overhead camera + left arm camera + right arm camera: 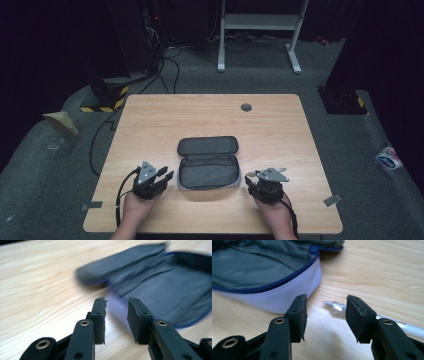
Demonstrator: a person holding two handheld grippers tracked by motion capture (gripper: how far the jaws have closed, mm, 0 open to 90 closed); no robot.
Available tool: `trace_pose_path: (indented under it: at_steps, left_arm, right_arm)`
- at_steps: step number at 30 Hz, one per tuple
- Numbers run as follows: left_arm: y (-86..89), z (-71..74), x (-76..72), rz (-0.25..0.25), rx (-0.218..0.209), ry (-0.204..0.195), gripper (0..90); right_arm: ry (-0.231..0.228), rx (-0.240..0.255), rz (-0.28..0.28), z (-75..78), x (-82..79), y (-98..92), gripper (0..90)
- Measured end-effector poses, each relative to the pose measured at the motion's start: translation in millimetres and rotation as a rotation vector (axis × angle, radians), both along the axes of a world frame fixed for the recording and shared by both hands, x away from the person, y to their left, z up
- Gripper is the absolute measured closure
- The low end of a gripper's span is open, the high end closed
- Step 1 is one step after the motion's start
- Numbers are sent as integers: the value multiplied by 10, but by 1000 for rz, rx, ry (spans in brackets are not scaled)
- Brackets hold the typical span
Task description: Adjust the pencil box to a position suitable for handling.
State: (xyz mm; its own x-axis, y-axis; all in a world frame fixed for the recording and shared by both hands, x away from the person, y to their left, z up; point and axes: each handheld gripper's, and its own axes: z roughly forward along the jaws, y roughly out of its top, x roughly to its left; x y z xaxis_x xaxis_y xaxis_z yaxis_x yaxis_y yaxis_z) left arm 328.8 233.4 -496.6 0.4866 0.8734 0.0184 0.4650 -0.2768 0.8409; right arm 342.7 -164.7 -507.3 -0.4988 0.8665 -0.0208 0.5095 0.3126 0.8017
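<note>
In the high view the wooden surface is evenly lit from above while the room behind it falls away into near-black; the picture is soft and low in detail, and the case casts only a faint shadow. The left gripper view is bright but smeared by motion blur across the wood grain and the case, with the jaws sharp. The right gripper view is steadier, its jaws crisp, the case slightly soft, and a shiny metal rod blurred with glare.
</note>
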Motion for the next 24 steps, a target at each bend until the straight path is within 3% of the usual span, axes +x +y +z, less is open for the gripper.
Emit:
trace_pose_path:
  at_steps: [1,2,3,4,9,16,24]
  left_arm:
    - [57,-44,20,21,18,11,666]
    - [157,-137,59,63,63,35,648]
    - [157,-137,59,63,63,35,639]
    - [241,-215,99,91,67,70,634]
    - [318,-295,157,115,69,113,603]
    - [310,-306,165,102,57,114,573]
    - [312,-306,171,92,49,119,586]
  right_arm:
    - [-4,0,-4,5,25,-21,538]
    - [1,8,-16,10,58,-52,547]
    - [-2,4,-18,13,72,-74,549]
    - [-2,5,-26,19,80,-95,549]
    - [7,-24,-61,34,126,-223,521]
    - [6,-112,-67,-40,178,-214,470]
    - [13,-153,-74,-98,262,-132,470]
